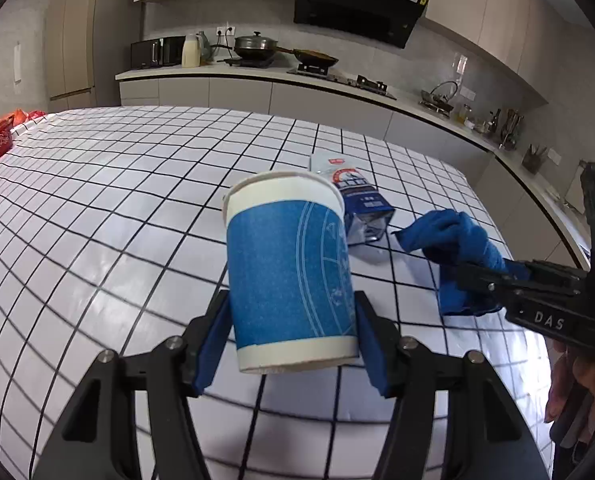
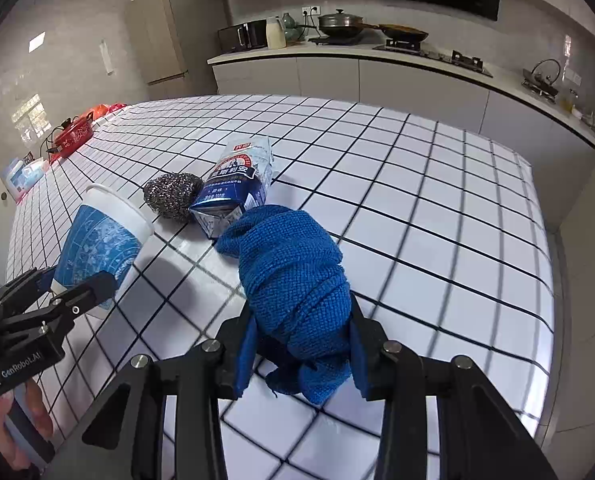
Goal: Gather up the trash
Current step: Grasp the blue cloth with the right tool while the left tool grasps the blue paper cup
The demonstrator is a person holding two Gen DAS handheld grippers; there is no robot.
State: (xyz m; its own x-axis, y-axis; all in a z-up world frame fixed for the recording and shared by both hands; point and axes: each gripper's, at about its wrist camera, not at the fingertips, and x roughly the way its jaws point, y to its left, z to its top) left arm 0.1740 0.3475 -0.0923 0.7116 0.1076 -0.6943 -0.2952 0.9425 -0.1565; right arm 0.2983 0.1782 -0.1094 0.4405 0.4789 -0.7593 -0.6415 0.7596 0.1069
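The paper cup (image 1: 291, 268) sits upright, clamped in the left gripper (image 1: 293, 340) above the checked tablecloth (image 1: 97, 220). The right gripper (image 2: 299, 344) squeezes the blue cloth (image 2: 293, 276); the milk carton (image 2: 237, 188) lies just beyond it, long axis pointing away.

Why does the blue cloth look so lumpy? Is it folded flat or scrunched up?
Scrunched up. The blue cloth is bunched into a wrinkly roll, pinched in the right hand-held gripper.

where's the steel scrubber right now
In the right wrist view, the steel scrubber sits on the checked table, between the paper cup and the carton.
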